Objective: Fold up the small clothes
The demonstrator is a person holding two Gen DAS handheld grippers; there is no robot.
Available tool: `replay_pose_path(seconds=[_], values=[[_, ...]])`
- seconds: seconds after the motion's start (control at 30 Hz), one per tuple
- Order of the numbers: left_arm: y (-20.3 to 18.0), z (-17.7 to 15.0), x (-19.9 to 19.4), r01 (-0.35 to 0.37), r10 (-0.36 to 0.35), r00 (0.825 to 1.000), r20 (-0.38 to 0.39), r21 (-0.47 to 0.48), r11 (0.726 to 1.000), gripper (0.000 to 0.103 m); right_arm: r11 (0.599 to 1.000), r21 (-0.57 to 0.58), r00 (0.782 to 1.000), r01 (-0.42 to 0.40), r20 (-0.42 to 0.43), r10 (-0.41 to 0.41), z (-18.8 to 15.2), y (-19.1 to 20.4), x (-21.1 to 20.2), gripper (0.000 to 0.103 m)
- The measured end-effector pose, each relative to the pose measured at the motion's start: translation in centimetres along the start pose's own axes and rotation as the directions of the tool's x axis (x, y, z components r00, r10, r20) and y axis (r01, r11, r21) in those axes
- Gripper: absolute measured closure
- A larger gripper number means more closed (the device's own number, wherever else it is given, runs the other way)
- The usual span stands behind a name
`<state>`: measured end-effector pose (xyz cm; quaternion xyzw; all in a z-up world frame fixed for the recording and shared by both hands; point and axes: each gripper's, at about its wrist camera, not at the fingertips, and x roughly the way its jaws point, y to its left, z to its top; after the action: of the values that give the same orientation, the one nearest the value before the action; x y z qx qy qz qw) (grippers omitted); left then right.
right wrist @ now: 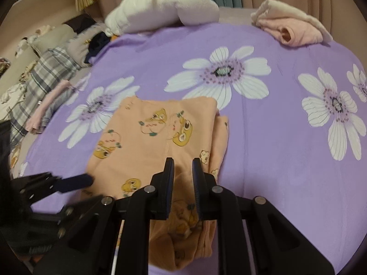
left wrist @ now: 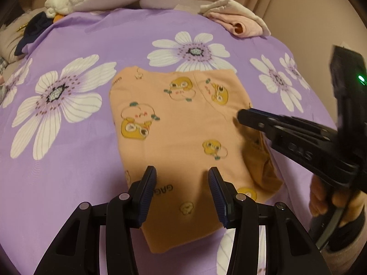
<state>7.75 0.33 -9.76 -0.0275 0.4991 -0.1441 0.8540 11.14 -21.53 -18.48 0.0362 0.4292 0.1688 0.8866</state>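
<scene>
A small orange garment [left wrist: 181, 128] with yellow cartoon prints lies folded flat on the purple flowered bedspread [left wrist: 114, 39]. It also shows in the right wrist view [right wrist: 146, 146]. My left gripper [left wrist: 182, 178] is open and empty, just above the garment's near edge. My right gripper [right wrist: 182, 169] hovers over the garment's right side with its jaws a narrow gap apart and nothing between them. From the left wrist view the right gripper [left wrist: 243, 116] comes in from the right over the garment's right edge. The left gripper [right wrist: 87, 180] shows at the garment's left edge.
A white plush bundle [right wrist: 160, 9] lies at the far edge of the bed. A folded pink and cream cloth [right wrist: 296, 31] lies at the far right. Plaid and grey pillows with folded clothes [right wrist: 45, 68] are stacked at the left. Curtains hang behind.
</scene>
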Motion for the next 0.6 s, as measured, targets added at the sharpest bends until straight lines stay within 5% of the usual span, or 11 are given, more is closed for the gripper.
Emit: replay_pose_path(seconds=[0.17,0.43,0.6], values=[[-0.1,-0.1,0.4,-0.003,0.003,1.0,-0.008,0.003,1.0,0.055,1.0,-0.006,0.998,0.029,-0.047,-0.029,-0.4,-0.2,1.7,0.09],[0.2,-1.1,-0.6,0.013,-0.013,1.0,-0.003,-0.025,1.0,0.055,1.0,-0.029,1.0,0.003,0.007,-0.002,-1.4,0.4,-1.6,0.085],[0.0,-1.8,-0.2,-0.004,0.003,1.0,-0.027,-0.023,1.0,0.055,0.998,-0.055,0.998,0.004,-0.059,-0.007,-3.6,0.6,-1.0,0.086]])
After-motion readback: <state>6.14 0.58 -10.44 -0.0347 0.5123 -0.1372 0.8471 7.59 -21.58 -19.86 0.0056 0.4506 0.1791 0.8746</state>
